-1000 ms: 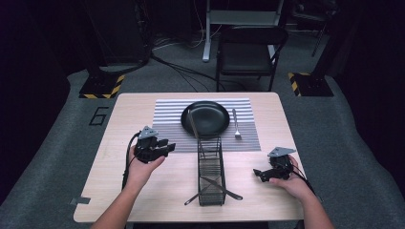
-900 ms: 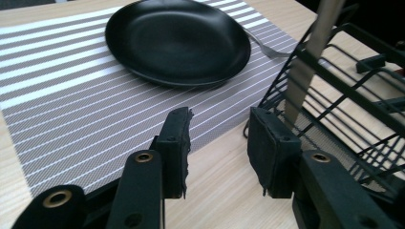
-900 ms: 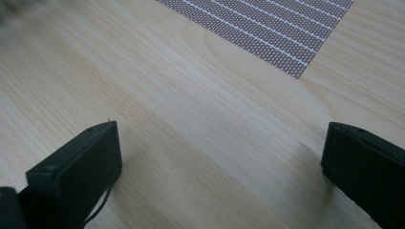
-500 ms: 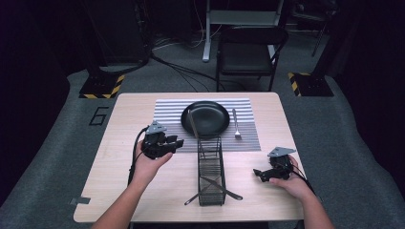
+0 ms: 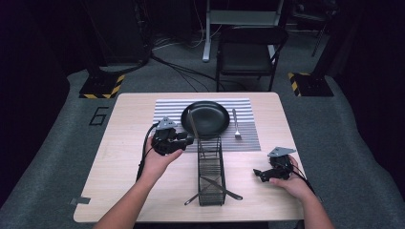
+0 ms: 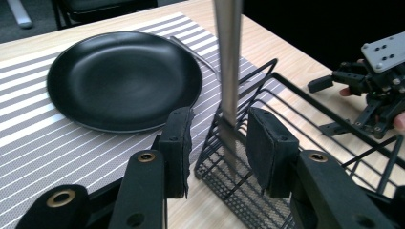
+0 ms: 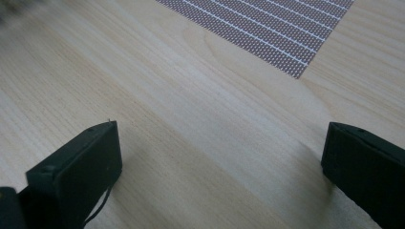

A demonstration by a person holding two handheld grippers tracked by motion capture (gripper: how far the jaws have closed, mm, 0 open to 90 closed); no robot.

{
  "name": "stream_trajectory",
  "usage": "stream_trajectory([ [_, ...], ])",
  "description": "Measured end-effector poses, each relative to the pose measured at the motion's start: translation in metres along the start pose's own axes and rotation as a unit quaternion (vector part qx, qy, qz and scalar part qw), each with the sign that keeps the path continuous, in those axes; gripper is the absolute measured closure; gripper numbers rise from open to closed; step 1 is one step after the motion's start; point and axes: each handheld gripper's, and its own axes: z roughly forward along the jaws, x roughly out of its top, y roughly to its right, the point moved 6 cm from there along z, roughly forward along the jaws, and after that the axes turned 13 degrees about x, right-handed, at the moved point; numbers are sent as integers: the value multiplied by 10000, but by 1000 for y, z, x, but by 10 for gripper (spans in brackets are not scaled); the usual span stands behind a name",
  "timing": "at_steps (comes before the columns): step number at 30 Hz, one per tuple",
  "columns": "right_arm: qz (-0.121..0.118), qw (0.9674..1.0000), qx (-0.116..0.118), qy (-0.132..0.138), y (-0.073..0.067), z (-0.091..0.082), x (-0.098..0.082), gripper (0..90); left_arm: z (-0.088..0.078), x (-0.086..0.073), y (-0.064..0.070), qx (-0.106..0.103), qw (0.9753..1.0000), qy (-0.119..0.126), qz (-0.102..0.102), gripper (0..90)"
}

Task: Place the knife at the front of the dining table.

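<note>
The left gripper (image 6: 217, 152), jaws spread either side of the knife (image 6: 228, 71) standing in the wire basket (image 5: 210, 171) without pinching it, seemed lined up to grasp, while the right gripper (image 5: 261, 174) rested wide open on the surface (image 5: 124, 157).

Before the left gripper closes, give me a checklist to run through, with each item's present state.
1. Upright metal utensil is between the left gripper's jaws: ok, it stands in the gap.
2. Pads are pressing on it: not ok, a gap shows on each side.
3. Utensil's lower end is inside the wire rack: ok.
4. Black plate is clear of the jaws: ok, it lies beyond them on the striped mat.
5. Right gripper is out of the way: ok, open, apart from the rack on the right.
6. Whether the utensil will lift free of the wires: cannot tell.
</note>
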Motion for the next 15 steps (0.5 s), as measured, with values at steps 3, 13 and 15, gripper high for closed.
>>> stream_trajectory([
  [3,-1,10000,0,1,0,0,0,0,3,3,4,-58,10000,3,-31,610],
  [13,0,10000,0,0,0,0,0,0,15,8,11,-28,10000,1,-43,641],
  [15,1,10000,0,1,0,0,0,0,17,8,12,-34,10000,13,-56,649],
])
